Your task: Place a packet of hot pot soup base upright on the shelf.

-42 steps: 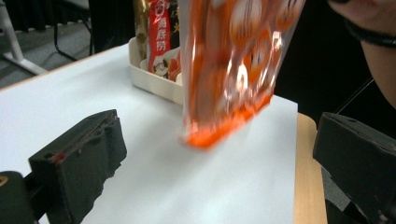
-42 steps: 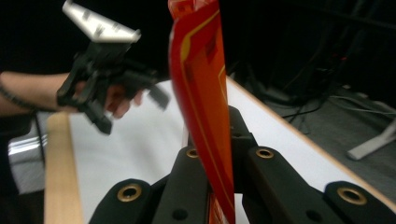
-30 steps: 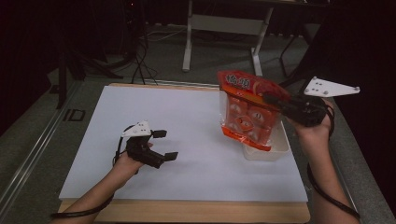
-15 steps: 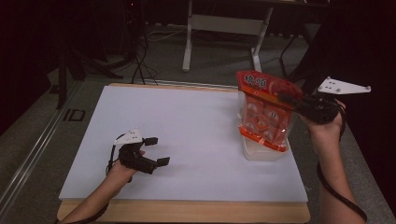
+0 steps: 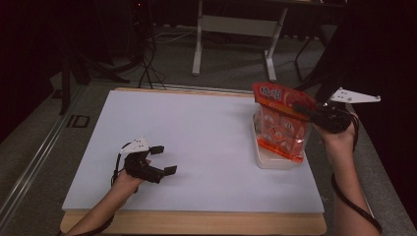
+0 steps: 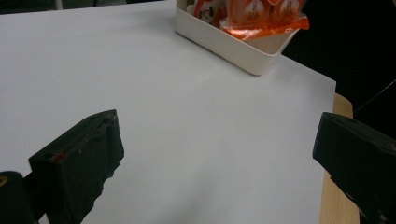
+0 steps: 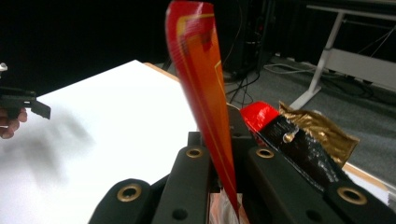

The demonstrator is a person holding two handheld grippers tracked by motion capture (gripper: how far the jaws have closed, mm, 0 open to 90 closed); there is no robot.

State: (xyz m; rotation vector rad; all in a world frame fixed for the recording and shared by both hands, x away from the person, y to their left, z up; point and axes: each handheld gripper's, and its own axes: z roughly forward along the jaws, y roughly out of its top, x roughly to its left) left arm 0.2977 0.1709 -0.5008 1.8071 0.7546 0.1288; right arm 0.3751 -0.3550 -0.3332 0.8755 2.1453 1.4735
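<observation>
Snack bag (image 5: 281, 123) upright, long axis vertical, lower end in white tray (image 5: 275, 161).

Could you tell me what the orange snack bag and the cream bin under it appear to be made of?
Orange snack bag: thin glossy plastic film, by its sheen, crinkles and see-through window.
Cream bin: probably matte moulded plastic, with smooth walls and rounded corners.

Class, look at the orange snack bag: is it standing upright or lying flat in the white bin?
Upright. The snack bag hangs tall from the right gripper, which pinches its top edge, with its bottom end reaching down into the bin.
</observation>
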